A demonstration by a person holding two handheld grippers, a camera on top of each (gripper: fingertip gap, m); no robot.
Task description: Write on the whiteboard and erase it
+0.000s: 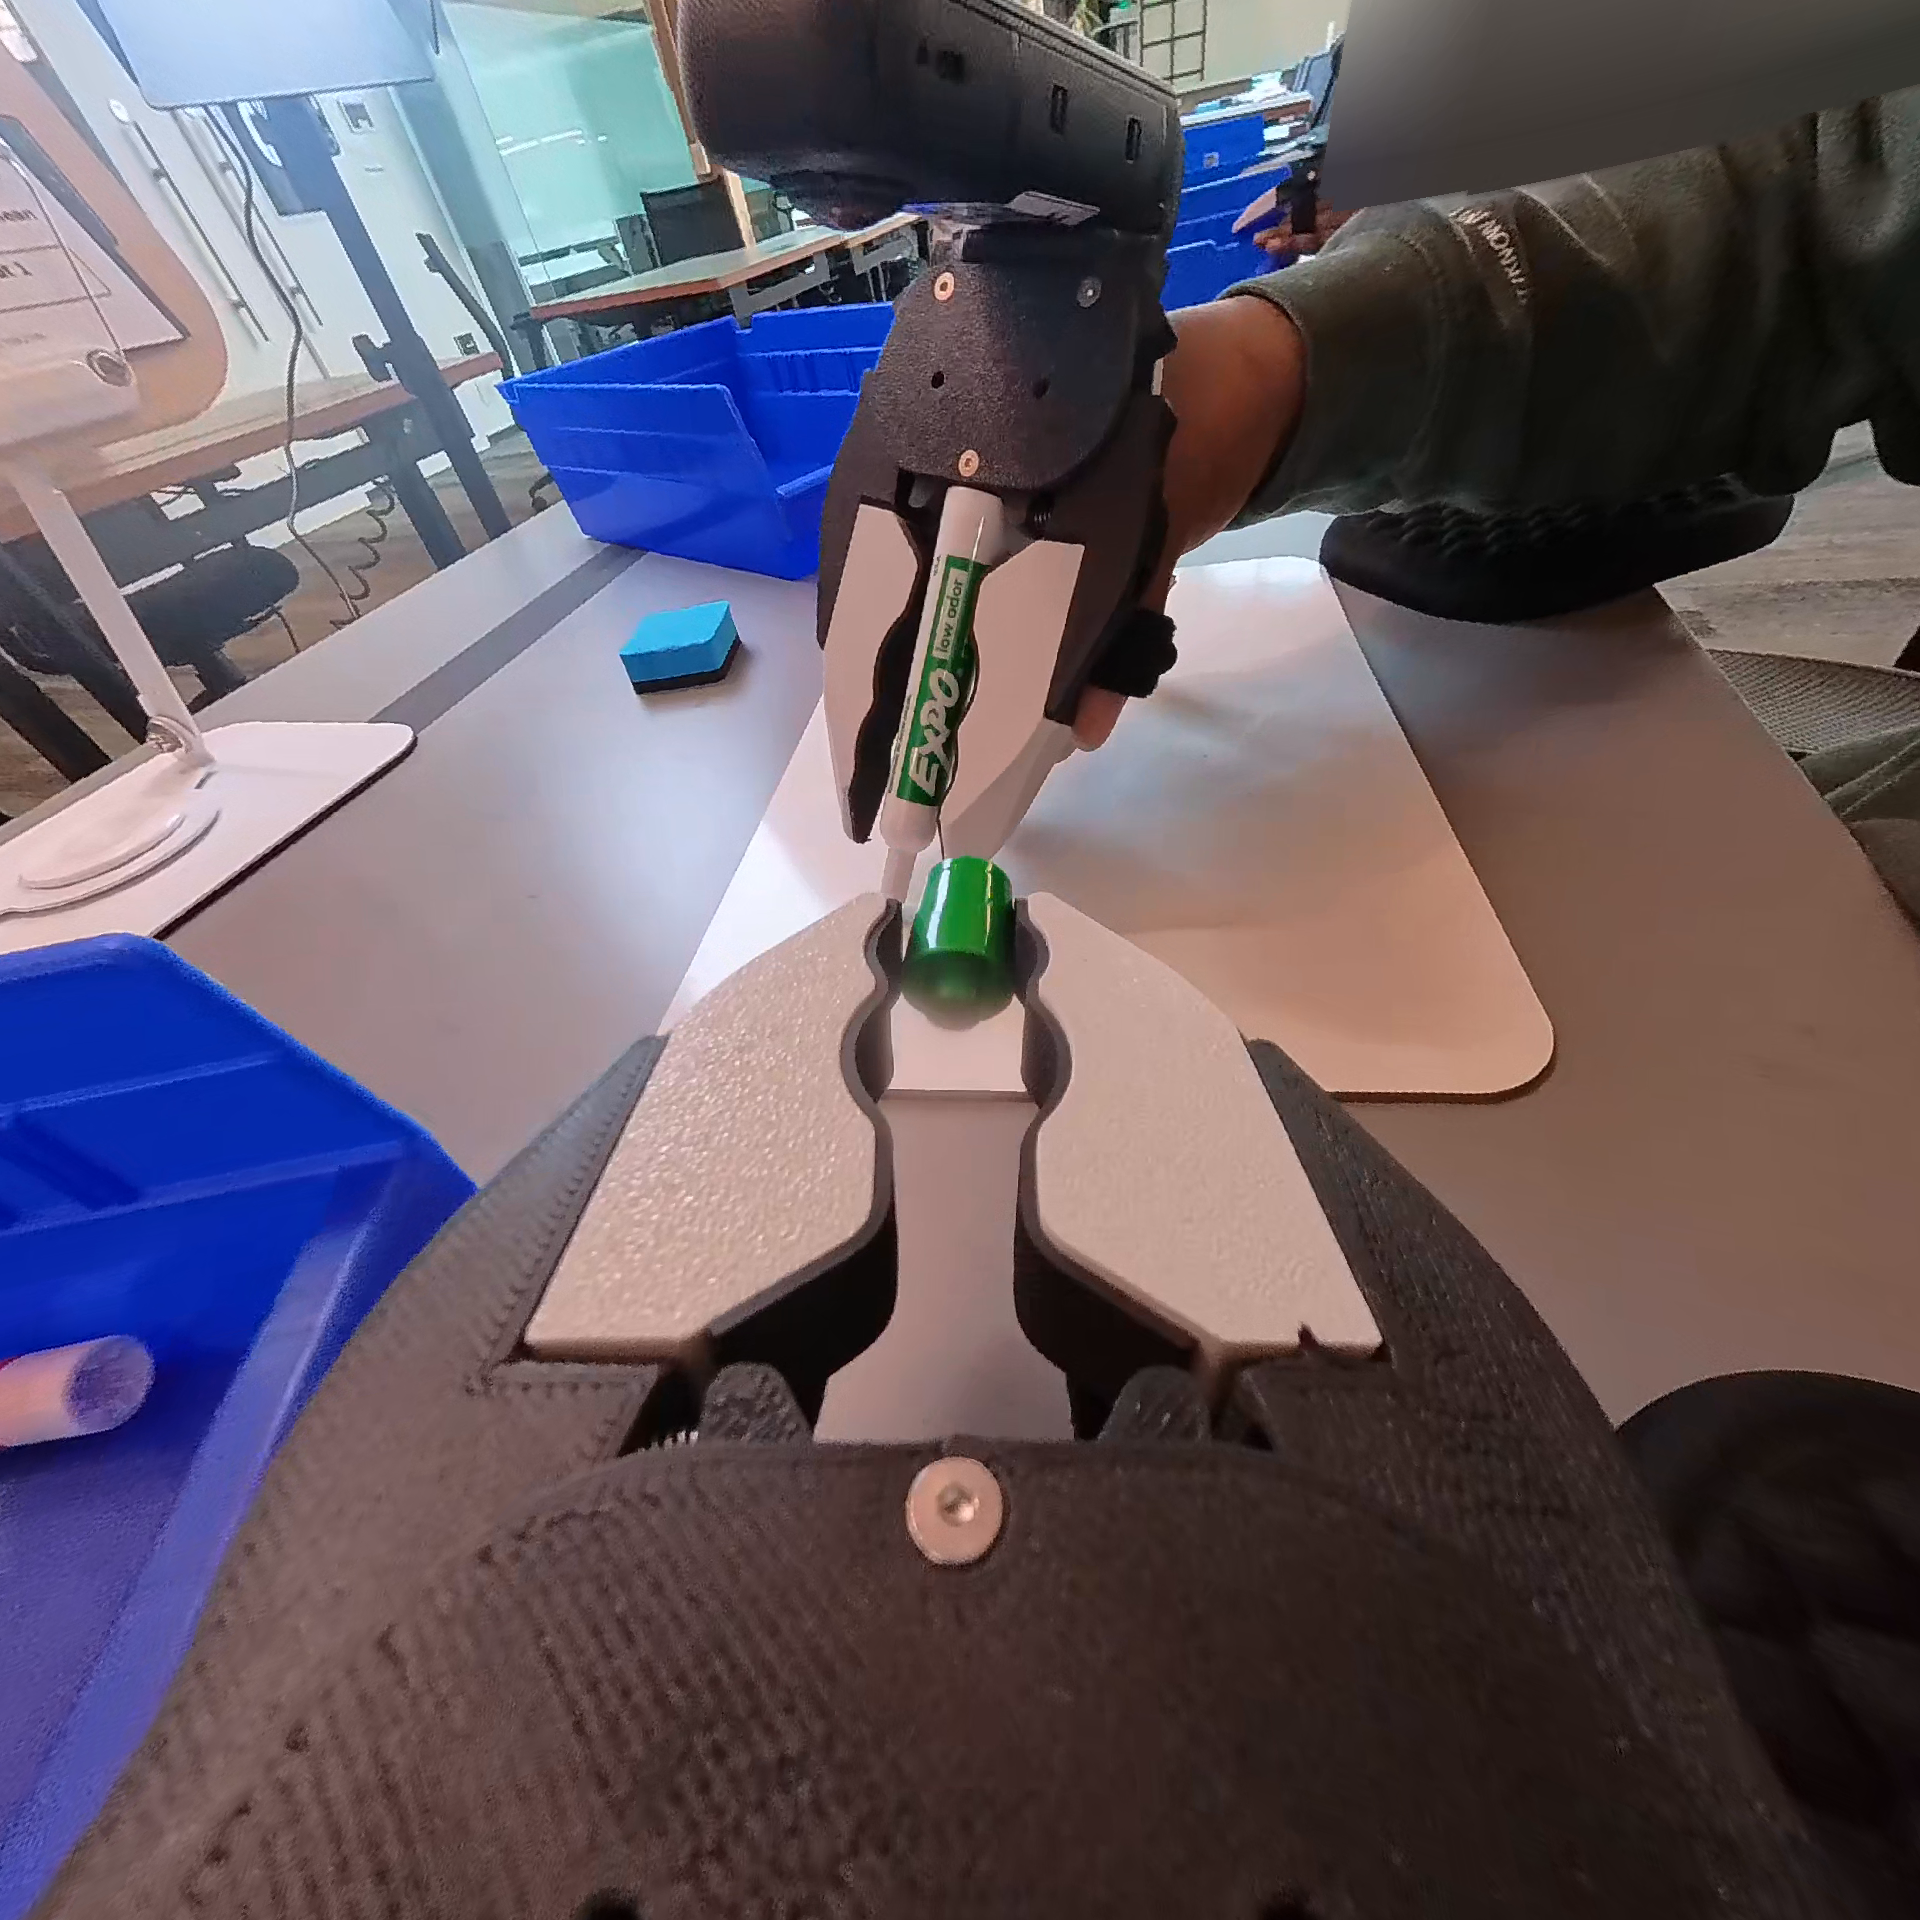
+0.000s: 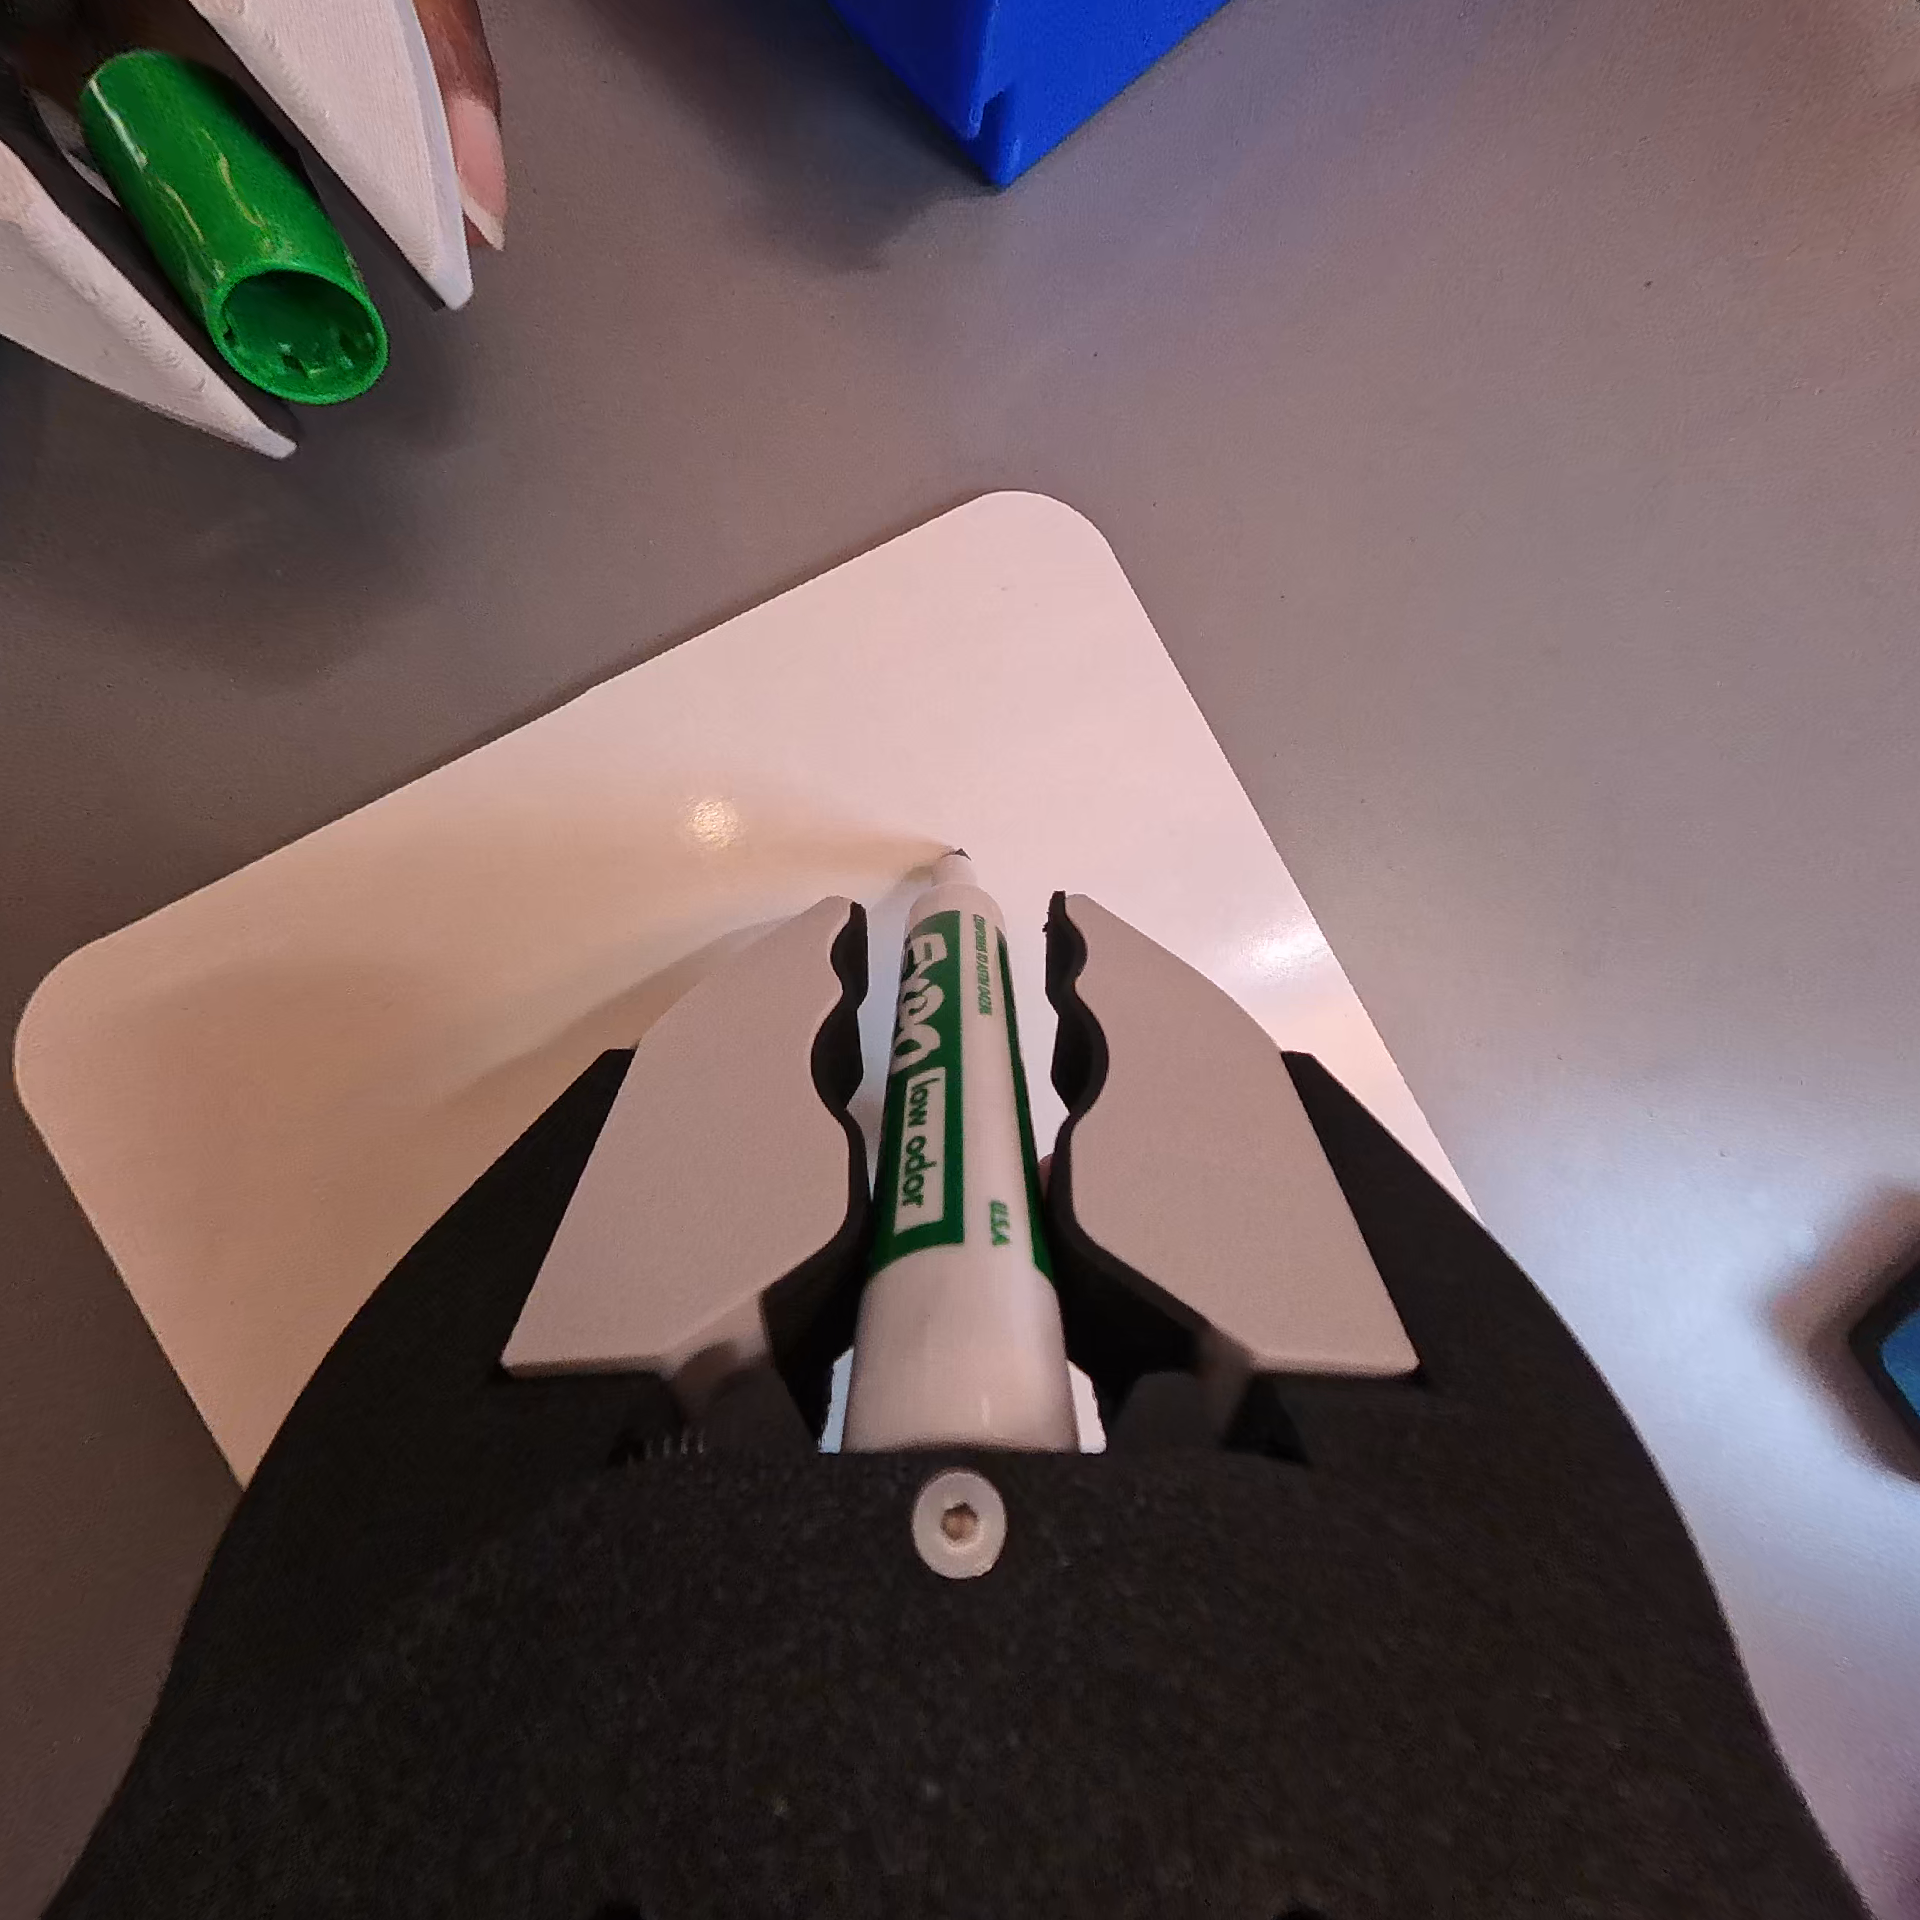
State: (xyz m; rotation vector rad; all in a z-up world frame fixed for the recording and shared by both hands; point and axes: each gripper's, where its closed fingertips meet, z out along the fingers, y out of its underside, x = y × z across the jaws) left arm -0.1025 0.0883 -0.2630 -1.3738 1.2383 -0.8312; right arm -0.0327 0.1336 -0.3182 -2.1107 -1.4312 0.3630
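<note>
A white whiteboard (image 1: 1299,883) (image 2: 623,810) lies flat on the grey table. My right gripper (image 2: 956,914) (image 1: 920,831) is shut on a white and green marker (image 2: 961,1143) (image 1: 930,675) and points it down, with the tip on the board. I see no clear ink line. My left gripper (image 1: 961,909) (image 2: 364,369) is shut on the green marker cap (image 1: 956,940) (image 2: 234,239) and holds it just above the board's near edge, close to the marker tip. A blue and black eraser (image 1: 681,649) lies on the table left of the board; only its edge shows in the right wrist view (image 2: 1891,1361).
A blue bin (image 1: 665,447) (image 2: 1018,83) stands beyond the board. Another blue bin (image 1: 156,1195) at my near left holds a pale pen-like object (image 1: 73,1387). A white stand base (image 1: 208,769) sits at the left. A person's sleeve (image 1: 1558,343) reaches in from the right. One gripper's finger ends stand about 10 cm off the other's.
</note>
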